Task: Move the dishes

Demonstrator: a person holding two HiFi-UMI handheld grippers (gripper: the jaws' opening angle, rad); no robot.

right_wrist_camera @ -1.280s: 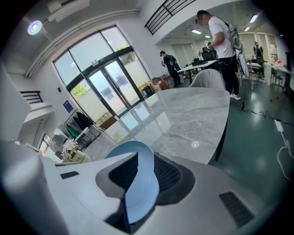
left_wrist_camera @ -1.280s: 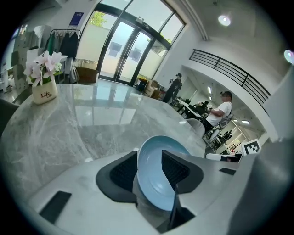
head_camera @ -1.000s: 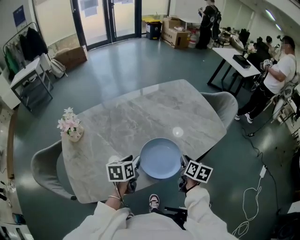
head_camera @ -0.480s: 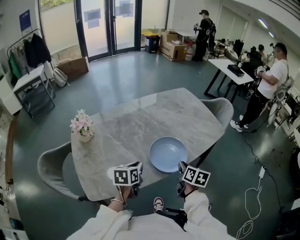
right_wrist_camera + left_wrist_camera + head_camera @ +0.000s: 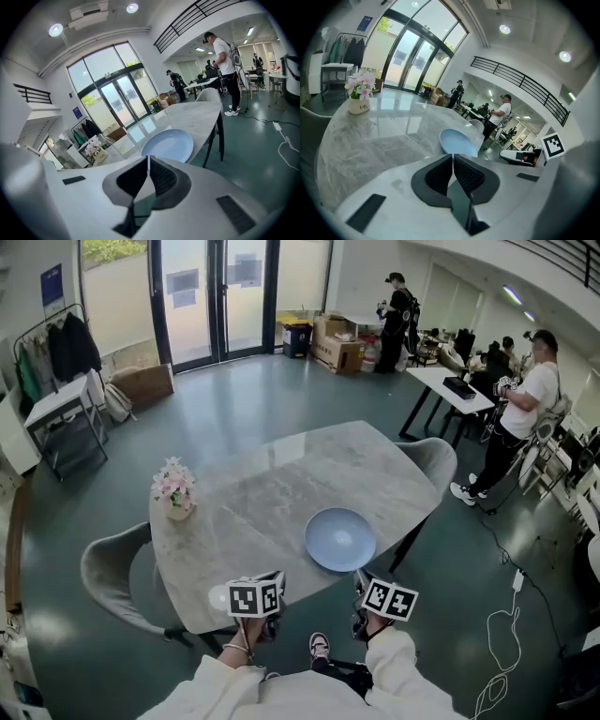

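Observation:
A light blue plate (image 5: 339,538) (image 5: 458,143) (image 5: 168,144) lies flat on the grey marble table (image 5: 272,479), near its near right edge. Nothing touches it. Both grippers hang short of the table's near edge, on the person's side of the plate. The left gripper (image 5: 452,157), under its marker cube (image 5: 255,598), has just been closing and now stands shut with nothing between the jaws. The right gripper (image 5: 148,159), under its marker cube (image 5: 389,599), has also just been closing. Its tips meet with nothing between them.
A small vase of pink flowers (image 5: 175,491) (image 5: 358,93) stands at the table's left end. Grey chairs sit at the left (image 5: 117,582) and far right (image 5: 436,460). A person (image 5: 525,404) stands by a white desk (image 5: 448,382). A cable (image 5: 506,634) trails over the floor.
Both grippers have drawn back from the plate's near rim, past the table's edge toward the person, and their jaws have shut. The plate stays on the table.

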